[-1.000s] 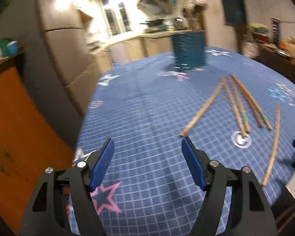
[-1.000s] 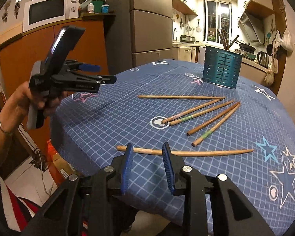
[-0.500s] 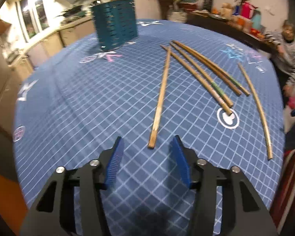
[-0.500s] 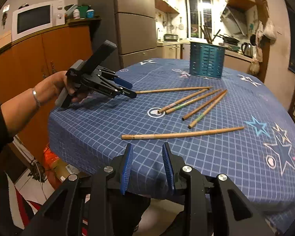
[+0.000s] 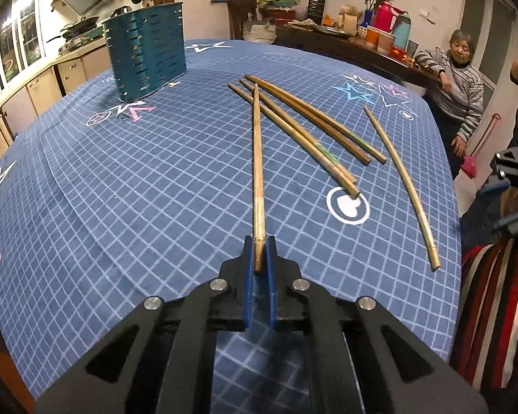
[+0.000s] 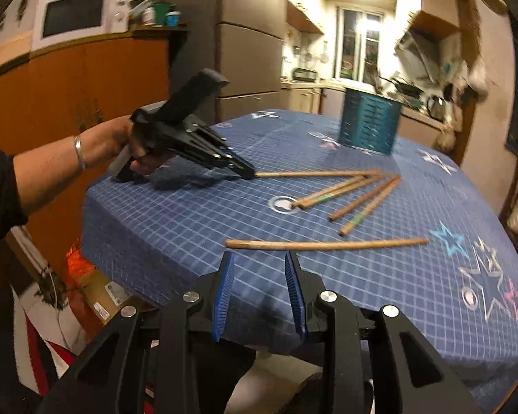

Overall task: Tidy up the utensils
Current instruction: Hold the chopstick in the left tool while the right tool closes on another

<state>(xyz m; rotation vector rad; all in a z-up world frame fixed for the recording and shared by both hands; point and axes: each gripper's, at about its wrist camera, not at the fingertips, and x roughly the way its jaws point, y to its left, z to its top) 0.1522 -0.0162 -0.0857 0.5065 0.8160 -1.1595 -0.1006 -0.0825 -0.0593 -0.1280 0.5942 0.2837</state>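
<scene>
Several wooden chopsticks lie on a blue star-patterned tablecloth (image 5: pixel 121 179). My left gripper (image 5: pixel 259 252) is shut on the near end of one long chopstick (image 5: pixel 257 158), which still lies along the table; it also shows in the right wrist view (image 6: pixel 314 174) with the left gripper (image 6: pixel 248 172) on its end. A teal slotted utensil holder (image 5: pixel 145 58) stands at the far side, also in the right wrist view (image 6: pixel 369 126). My right gripper (image 6: pixel 260 276) is open and empty, just off the table's near edge, in front of a single chopstick (image 6: pixel 328 244).
A cluster of chopsticks (image 5: pixel 304 127) crosses the middle of the table, and one curved chopstick (image 5: pixel 400 179) lies to the right. A person (image 5: pixel 459 79) stands past the far right edge. Orange cabinets (image 6: pixel 69 96) and a fridge (image 6: pixel 248 55) stand behind the table.
My left gripper moved forward and closed on the end of the long chopstick. My right gripper came a little closer to the table edge and stayed open.
</scene>
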